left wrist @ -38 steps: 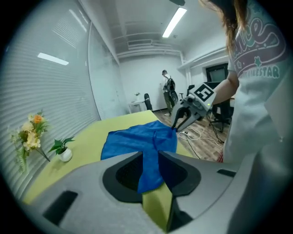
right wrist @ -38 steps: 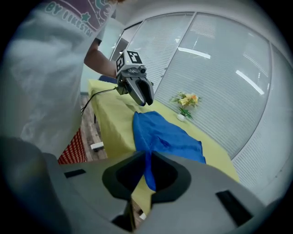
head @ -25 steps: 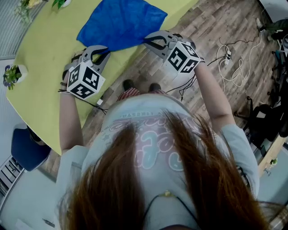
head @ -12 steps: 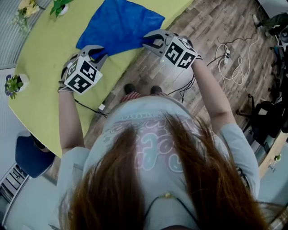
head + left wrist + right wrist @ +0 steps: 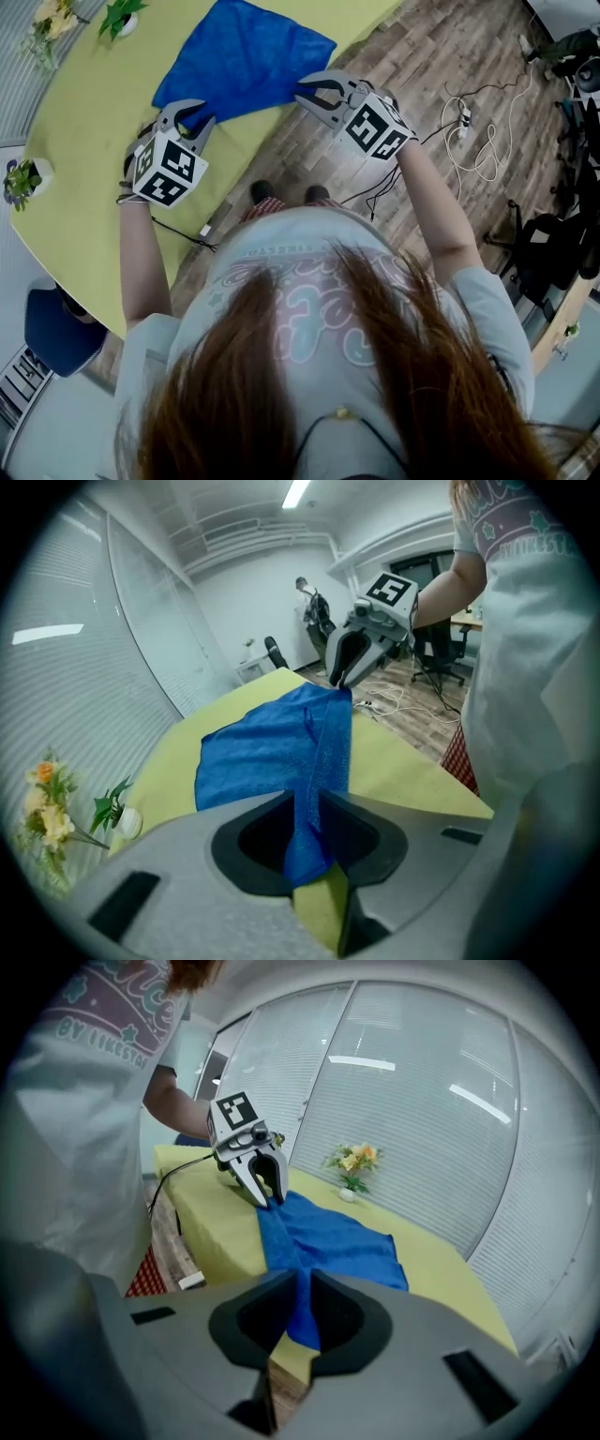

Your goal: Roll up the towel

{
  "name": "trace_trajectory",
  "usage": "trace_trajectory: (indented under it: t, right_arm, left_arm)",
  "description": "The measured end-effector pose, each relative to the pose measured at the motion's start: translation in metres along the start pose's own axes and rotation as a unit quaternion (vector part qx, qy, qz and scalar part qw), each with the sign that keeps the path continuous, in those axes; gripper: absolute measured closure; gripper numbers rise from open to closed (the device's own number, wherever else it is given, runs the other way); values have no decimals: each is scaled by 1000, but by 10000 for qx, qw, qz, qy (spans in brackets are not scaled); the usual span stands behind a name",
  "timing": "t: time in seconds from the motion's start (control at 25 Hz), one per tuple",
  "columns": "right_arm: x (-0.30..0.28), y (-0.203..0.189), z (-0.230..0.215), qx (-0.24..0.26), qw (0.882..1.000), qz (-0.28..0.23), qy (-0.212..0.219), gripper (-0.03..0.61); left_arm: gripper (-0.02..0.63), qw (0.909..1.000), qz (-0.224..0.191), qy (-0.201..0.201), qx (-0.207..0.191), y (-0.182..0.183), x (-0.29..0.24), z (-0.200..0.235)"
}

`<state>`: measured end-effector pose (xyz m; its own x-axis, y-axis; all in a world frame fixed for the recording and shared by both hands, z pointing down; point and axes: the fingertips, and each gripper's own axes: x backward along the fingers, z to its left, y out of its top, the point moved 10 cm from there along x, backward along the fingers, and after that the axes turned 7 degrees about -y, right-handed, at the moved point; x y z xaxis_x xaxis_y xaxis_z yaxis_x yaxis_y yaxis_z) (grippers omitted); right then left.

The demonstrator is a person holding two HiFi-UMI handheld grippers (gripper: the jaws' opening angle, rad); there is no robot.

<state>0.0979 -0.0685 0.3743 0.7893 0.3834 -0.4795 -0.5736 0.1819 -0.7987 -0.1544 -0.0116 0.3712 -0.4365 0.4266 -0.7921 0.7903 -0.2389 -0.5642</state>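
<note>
The blue towel [image 5: 246, 54] lies spread flat on the yellow-green table [image 5: 94, 122], close to the near edge, where the person stands. Its two near corners are each pinched by a hand-held gripper.

The left hand-held gripper [image 5: 194, 116] has its jaws almost together on the towel's near left corner. The cloth runs up between the pads and a little of it hangs out below. These jaws have just been easing open a touch, with the cloth between them.

The right hand-held gripper [image 5: 306, 93] is at the table's near edge, clamped on the near right corner. A thin fold of blue cloth sits between its nearly closed jaws, which have just been closing further on it.

Between the two grippers the towel's near hem is raised off the table and drawn into a narrow ridge. The rest of the cloth lies flat behind it, toward the far edge.

A small vase of flowers [image 5: 354, 1162] stands near the far edge of the table, well apart from the towel. Cables [image 5: 487, 131] lie on the wooden floor [image 5: 422, 56] beyond the table's right end.
</note>
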Motion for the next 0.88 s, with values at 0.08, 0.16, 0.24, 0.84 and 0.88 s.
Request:
trace_trajectory:
  t: [0.08,0.16,0.24,0.84,0.88]
  right_arm:
    - [9,5,0,45,9999,-144,-30,531]
    - [13,11,4,335,9993,-162,45,531]
    - [11,15,12,771,9967,-64,225,524]
    - [-8,-6,29,2410,9687,595,-80,552]
    - [-7,-5,28,2354,9702,565,-74,554]
  left_arm:
    - [560,9999,84,77,-114,2,-3,-2]
    - [560,9997,158,106,-181,3,-4,-3]
    - [560,9995,206,120,-230,3,-4,-4]
    - [526,9952,-551,639,499,-2,19,-10]
    - [523,9917,-840,684,693,-2,26,-13]
